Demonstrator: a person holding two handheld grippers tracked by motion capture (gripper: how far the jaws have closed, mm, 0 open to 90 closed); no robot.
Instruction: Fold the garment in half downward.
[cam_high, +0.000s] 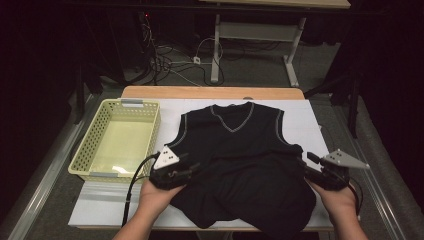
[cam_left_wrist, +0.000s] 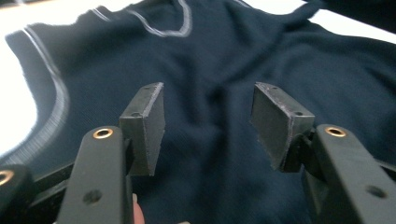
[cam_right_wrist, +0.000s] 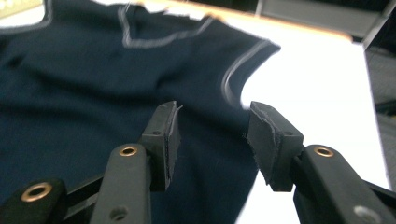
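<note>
We see vest on bench, near half folded over. Left gripper and right gripper above it, fingers apart, gripping nothing.

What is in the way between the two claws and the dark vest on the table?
Nothing visible. The left claw and the right claw sit right at the edges of the vest, one on each side. Both are open, with no cloth pinched between the pads.
</note>
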